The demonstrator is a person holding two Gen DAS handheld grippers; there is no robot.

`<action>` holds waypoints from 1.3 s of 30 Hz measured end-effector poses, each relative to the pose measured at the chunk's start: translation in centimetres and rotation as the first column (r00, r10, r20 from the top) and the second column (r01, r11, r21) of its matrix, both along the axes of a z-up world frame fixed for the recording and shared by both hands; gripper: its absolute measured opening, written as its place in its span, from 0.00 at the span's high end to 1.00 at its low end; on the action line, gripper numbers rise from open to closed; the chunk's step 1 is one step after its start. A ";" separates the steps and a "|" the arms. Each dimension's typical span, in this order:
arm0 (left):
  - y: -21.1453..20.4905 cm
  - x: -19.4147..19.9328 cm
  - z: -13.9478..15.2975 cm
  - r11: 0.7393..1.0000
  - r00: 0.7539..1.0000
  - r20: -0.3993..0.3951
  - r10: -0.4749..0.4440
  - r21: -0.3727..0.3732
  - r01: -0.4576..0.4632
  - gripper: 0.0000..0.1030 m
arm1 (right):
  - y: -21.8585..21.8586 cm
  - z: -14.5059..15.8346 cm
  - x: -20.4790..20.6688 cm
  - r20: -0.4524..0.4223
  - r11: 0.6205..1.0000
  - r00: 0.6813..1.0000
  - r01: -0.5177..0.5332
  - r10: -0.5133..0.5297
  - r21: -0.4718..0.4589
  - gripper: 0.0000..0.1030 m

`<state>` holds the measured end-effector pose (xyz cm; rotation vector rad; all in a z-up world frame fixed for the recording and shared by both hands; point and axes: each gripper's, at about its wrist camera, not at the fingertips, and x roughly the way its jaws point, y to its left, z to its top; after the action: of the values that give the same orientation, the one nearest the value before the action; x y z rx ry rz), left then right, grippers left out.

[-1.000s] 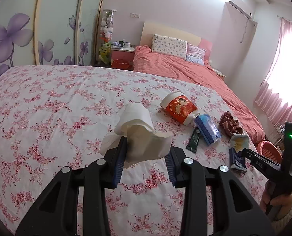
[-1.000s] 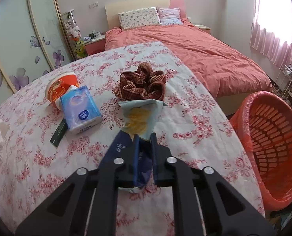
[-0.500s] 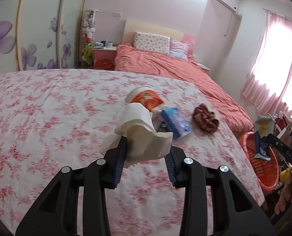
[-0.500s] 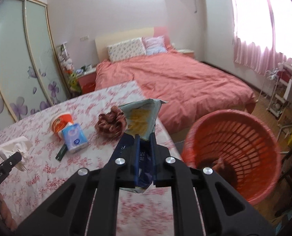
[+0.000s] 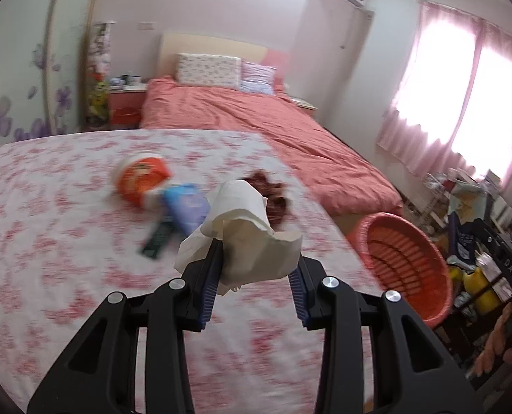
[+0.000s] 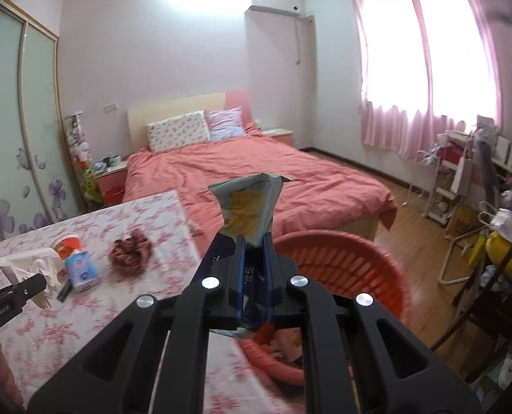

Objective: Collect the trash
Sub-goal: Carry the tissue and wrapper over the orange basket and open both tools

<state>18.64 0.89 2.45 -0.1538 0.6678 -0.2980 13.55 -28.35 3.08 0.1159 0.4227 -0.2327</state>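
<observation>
My left gripper [image 5: 254, 272] is shut on a crumpled white tissue [image 5: 245, 231] and holds it above the floral table [image 5: 49, 258]. It also shows in the right wrist view [image 6: 31, 265]. My right gripper [image 6: 254, 269] is shut on a blue and yellow snack wrapper [image 6: 249, 207] and holds it over the near rim of the orange basket [image 6: 352, 258], which has some trash in its bottom. The basket [image 5: 407, 258] stands on the floor past the table's right edge; the wrapper [image 5: 466, 227] hangs above its far side.
On the table lie an orange-and-white cup [image 5: 142, 179] on its side, a blue tissue pack [image 5: 187, 207], a dark green packet [image 5: 159, 238] and a brown scrunchie [image 5: 273, 200]. A pink bed [image 6: 256, 172] stands behind. Cluttered shelves [image 6: 490, 207] are at the right.
Both grippers have swung right with their loads. The wrapper has moved from above the table to above the basket. The tissue has moved nearer the table's right edge.
</observation>
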 end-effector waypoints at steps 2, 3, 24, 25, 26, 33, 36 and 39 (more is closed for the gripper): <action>-2.0 0.2 0.1 0.999 0.999 0.002 -0.045 -0.012 0.045 0.64 | -1.2 0.1 -0.4 0.016 1.000 1.000 0.023 -0.023 -0.008 0.90; -3.4 0.2 0.2 0.997 0.997 0.005 -0.075 -0.017 0.075 0.64 | -1.7 0.1 -0.6 0.024 0.999 0.999 0.034 -0.034 -0.011 0.90; -18.0 2.0 -1.0 0.916 0.917 0.000 -0.399 -0.048 0.399 0.64 | -10.5 -3.8 -1.1 0.036 0.983 0.983 0.181 -0.181 -0.007 0.89; -18.5 2.2 -1.2 0.913 0.914 -0.003 -0.407 -0.046 0.406 0.64 | -10.6 -3.9 -1.0 0.033 0.983 0.983 0.181 -0.181 -0.003 0.89; -18.8 2.3 -1.3 0.910 0.911 -0.007 -0.412 -0.044 0.411 0.64 | -10.8 -4.1 -0.8 0.029 0.983 0.983 0.182 -0.182 0.003 0.89; -21.4 2.8 -2.3 0.896 0.895 -0.038 -0.444 -0.038 0.443 0.64 | -12.3 -5.6 0.3 0.001 0.982 0.982 0.187 -0.187 0.038 0.89; -22.2 3.0 -2.9 0.893 0.891 -0.053 -0.450 -0.037 0.449 0.64 | -13.2 -6.1 0.8 -0.009 0.980 0.982 0.190 -0.190 0.053 0.89; -22.8 3.3 -3.4 0.891 0.888 -0.069 -0.454 -0.033 0.453 0.62 | -13.9 -6.6 1.4 -0.021 0.980 0.983 0.185 -0.184 0.073 0.88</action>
<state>21.95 -21.91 -0.95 -0.0201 0.7728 -0.7527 14.99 -42.20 -3.56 0.2279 0.4347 -0.4010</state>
